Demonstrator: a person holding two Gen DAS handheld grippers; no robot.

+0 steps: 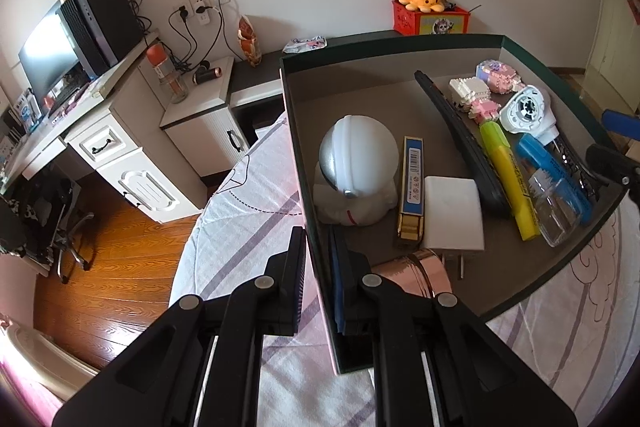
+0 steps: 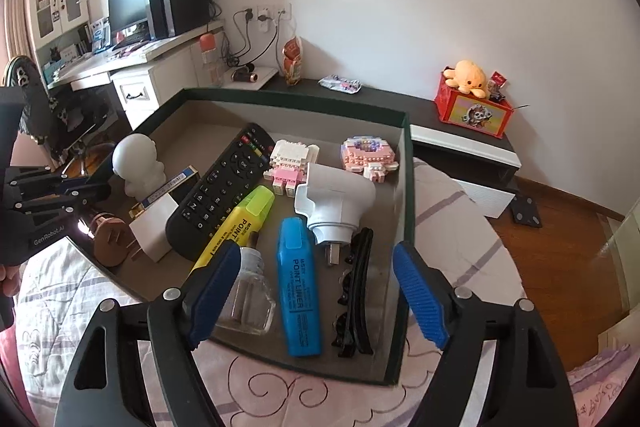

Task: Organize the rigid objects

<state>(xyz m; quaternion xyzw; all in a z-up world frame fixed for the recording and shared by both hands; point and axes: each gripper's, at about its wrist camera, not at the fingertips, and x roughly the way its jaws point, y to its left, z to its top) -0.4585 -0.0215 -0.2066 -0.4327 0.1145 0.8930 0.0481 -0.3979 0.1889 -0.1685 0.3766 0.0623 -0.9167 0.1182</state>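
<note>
Fingers of left gripper [image 1: 318, 281] clamp box wall [image 1: 310, 227] – right gripper [image 2: 316, 301] spread

Dark-rimmed box [image 2: 404, 187] on bed, crowded with small objects

Colours and patterns in the dark green box [image 2: 406, 187] on the pink bedspread [image 2: 280, 395]

A yellow marker [image 2: 236, 227], a blue marker [image 2: 299, 291], a black remote [image 2: 224, 191], a black hair clip [image 2: 356, 291] and a white astronaut figure [image 1: 356, 167] are seen against the grey-brown lining; the bedspread is patterned with purple stripes and swirls.
</note>
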